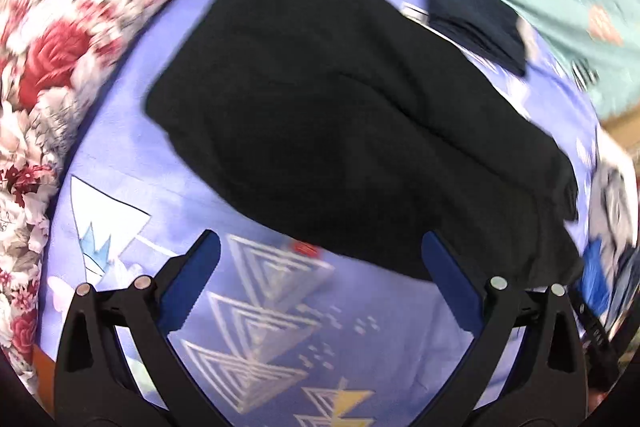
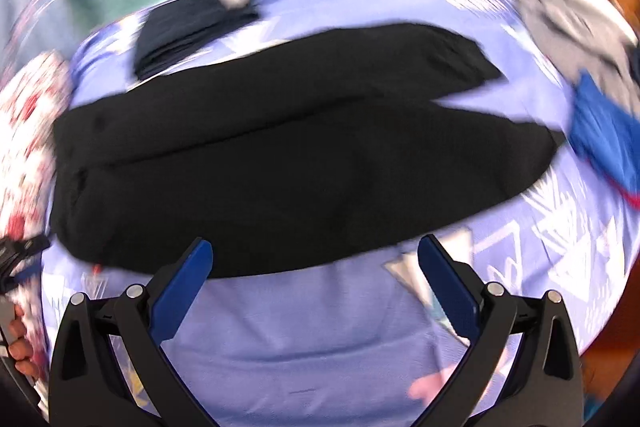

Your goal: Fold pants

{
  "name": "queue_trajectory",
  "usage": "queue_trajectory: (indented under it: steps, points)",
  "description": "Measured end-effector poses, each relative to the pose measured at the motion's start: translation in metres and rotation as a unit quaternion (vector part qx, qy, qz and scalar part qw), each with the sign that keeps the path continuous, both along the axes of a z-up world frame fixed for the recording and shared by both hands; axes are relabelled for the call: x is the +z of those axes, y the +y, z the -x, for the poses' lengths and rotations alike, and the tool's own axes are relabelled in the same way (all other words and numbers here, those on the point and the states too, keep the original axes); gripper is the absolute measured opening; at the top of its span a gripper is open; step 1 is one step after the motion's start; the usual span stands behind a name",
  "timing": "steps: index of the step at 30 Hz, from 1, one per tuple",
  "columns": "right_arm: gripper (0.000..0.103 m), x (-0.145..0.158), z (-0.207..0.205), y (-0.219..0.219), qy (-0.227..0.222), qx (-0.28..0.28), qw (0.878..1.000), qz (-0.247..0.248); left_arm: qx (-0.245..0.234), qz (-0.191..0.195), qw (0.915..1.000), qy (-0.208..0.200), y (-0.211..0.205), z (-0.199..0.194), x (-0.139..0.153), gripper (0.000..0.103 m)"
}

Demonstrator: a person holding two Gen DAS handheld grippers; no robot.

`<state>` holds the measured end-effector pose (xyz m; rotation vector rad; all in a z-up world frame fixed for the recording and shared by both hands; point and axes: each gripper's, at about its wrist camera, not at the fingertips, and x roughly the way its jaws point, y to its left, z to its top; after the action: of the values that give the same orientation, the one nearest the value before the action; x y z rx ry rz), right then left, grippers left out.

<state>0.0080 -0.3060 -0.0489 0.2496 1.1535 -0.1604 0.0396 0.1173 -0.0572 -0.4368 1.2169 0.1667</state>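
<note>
Lavender bedsheet point(image 2: 280, 347) under black pants point(image 2: 280, 155) mid-frame, legs seemingly together, cross-folds left; left gripper point(image 1: 320, 275) and right gripper point(image 2: 316, 271) gaping wide, empty.

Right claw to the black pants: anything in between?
Nothing but bare lavender bedsheet between the open right claw and the near edge of the black pants, per the right wrist view. No other item in that stretch.

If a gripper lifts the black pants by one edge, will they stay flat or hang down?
The black pants are probably floppy: soft fabric lying in gentle folds on the bedsheet, so a lifted edge would likely droop. They probably would not slide much on cloth.
</note>
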Motion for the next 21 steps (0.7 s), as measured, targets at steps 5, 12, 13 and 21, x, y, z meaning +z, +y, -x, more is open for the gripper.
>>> queue_trajectory:
  steps: [5, 12, 13, 21]
  points:
    - [0.102, -0.023, 0.02, -0.053, 0.019, -0.076, 0.997, -0.016, 0.063, 0.002, 0.9978, 0.024, 0.058, -0.009, -0.027, 0.101]
    - [0.102, -0.034, 0.038, -0.079, 0.026, -0.111, 0.993, -0.028, 0.122, 0.068, 0.9877, 0.071, 0.088, -0.026, -0.073, 0.082]
    - [0.102, -0.034, 0.039, -0.082, 0.025, -0.116, 0.993, -0.029, 0.124, 0.071, 0.9869, 0.075, 0.088, -0.029, -0.077, 0.078]
    - [0.102, -0.039, 0.037, -0.134, 0.009, -0.177, 0.984, -0.002, 0.121, 0.007, 0.9893, 0.082, 0.081, -0.062, -0.086, 0.061]
